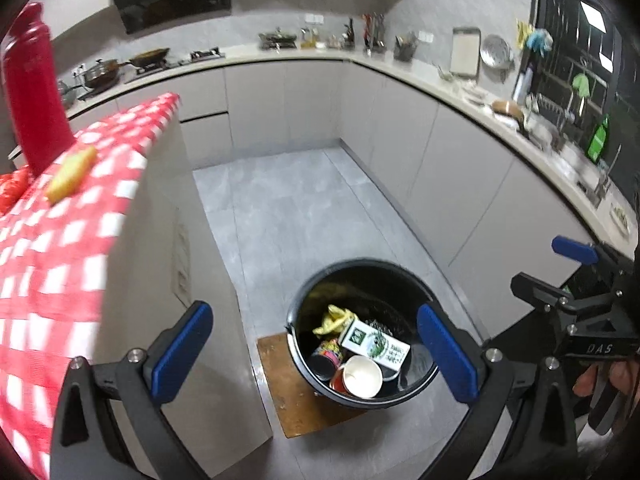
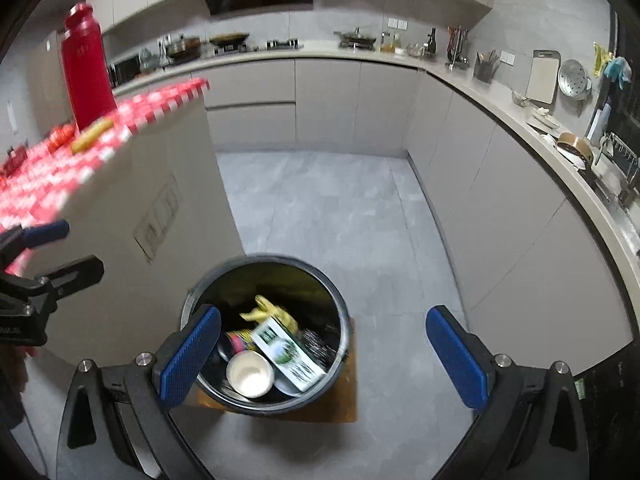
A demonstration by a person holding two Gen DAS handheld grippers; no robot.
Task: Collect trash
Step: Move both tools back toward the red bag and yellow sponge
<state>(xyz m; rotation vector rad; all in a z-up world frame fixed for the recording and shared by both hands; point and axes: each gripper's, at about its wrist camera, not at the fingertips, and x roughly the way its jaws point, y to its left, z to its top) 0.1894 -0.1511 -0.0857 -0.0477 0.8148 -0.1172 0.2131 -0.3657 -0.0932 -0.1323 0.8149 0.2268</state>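
A black trash bin (image 1: 296,320) stands on the floor on a brown mat (image 1: 280,384). Inside lie a white and green carton (image 1: 374,345), a paper cup (image 1: 360,376), a colourful can (image 1: 328,356) and a yellow wrapper (image 1: 334,318). The bin also shows in the right wrist view (image 2: 340,312), with the carton (image 2: 288,354) and cup (image 2: 250,374). My left gripper (image 1: 316,354) is open and empty above the bin. My right gripper (image 2: 324,354) is open and empty above the bin's right side. The right gripper shows at the right in the left wrist view (image 1: 568,276).
A counter with a red checked cloth (image 1: 60,240) stands to the left. On it are a red bottle (image 1: 34,92), a yellow item (image 1: 72,174) and a red item (image 1: 12,188). Grey cabinets (image 1: 460,184) and a cluttered worktop run along the back and right.
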